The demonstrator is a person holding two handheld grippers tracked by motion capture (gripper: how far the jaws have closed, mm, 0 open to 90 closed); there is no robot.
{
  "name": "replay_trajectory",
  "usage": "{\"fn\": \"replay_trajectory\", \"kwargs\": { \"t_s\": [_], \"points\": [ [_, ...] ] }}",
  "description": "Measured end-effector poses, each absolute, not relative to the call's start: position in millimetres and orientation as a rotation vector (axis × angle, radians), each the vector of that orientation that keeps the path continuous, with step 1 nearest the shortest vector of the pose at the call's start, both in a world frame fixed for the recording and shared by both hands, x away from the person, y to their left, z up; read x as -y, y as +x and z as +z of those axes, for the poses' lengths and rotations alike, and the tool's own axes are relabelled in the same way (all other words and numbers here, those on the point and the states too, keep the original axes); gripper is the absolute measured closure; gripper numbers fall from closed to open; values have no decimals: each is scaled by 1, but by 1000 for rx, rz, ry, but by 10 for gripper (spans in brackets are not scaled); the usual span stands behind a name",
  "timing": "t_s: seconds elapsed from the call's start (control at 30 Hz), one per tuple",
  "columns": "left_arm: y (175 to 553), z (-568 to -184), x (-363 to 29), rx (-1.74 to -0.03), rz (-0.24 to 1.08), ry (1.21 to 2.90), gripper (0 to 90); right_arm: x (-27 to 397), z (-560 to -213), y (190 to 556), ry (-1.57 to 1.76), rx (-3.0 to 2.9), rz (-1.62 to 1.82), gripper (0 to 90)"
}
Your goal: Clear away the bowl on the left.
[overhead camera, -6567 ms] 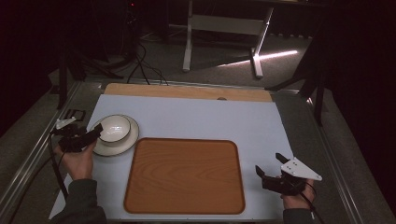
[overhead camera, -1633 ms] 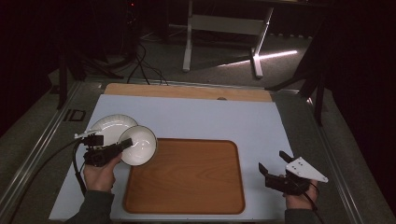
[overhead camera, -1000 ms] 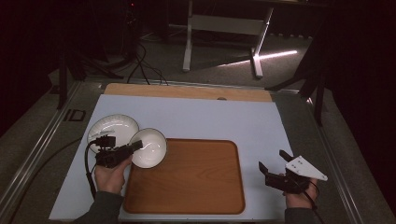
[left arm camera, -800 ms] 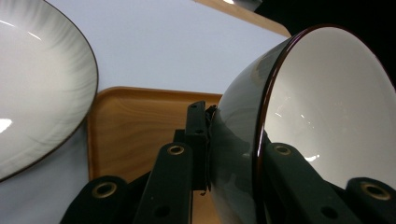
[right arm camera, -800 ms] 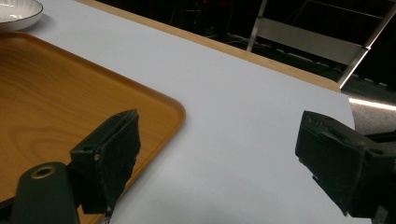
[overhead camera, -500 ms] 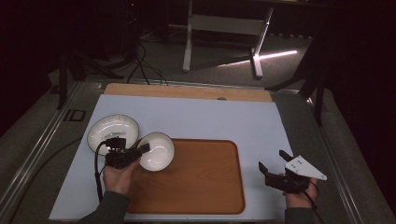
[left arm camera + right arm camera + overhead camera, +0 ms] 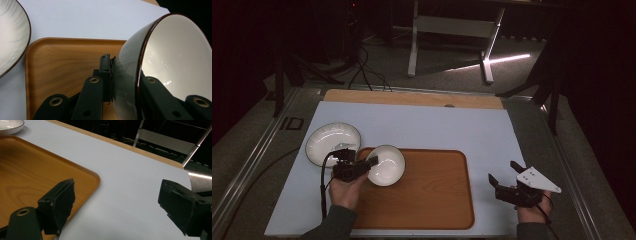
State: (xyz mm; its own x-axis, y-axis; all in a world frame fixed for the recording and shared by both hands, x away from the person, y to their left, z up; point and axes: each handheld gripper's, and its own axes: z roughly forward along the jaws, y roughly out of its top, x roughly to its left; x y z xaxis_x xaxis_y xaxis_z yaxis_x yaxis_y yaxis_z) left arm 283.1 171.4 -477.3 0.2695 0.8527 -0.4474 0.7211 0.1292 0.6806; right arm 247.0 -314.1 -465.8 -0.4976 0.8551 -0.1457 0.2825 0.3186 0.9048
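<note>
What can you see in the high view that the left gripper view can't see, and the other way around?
The high view alone takes in the right gripper, jaws open, beside the tray, the person's hands, the whole blue mat and the dark floor beyond. The left gripper view alone shows, up close, the bowl's dark outside, brown rim and white inside, with one jaw on each side of its wall. Both show the left gripper holding the bowl over the wooden tray, and the white plate next to it.
</note>
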Motion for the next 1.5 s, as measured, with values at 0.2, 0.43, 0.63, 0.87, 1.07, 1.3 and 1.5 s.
{"fn": "replay_trajectory", "kwargs": {
  "t_s": [0.2, 0.43, 0.63, 0.87, 1.07, 1.3, 1.5],
  "points": [
    [284, -480, -167, -1479, 172, 1634, 799, 314, -466, 248, 1001, -1959, 1152, 136],
    [284, -482, -163, -1476, 168, 1654, 799, 314, -466, 247, 1001, -1959, 1153, 136],
    [285, -485, -160, -1473, 157, 1676, 799, 314, -466, 247, 998, -1963, 1151, 136],
    [285, -488, -155, -1469, 154, 1697, 799, 314, -466, 247, 997, -1965, 1151, 136],
    [285, -490, -152, -1472, 155, 1709, 798, 314, -466, 247, 996, -1965, 1151, 136],
    [285, -492, -151, -1479, 152, 1727, 799, 314, -466, 248, 995, -1969, 1150, 136],
    [285, -494, -148, -1481, 146, 1743, 799, 313, -466, 247, 994, -1968, 1148, 136]
  ]
}}
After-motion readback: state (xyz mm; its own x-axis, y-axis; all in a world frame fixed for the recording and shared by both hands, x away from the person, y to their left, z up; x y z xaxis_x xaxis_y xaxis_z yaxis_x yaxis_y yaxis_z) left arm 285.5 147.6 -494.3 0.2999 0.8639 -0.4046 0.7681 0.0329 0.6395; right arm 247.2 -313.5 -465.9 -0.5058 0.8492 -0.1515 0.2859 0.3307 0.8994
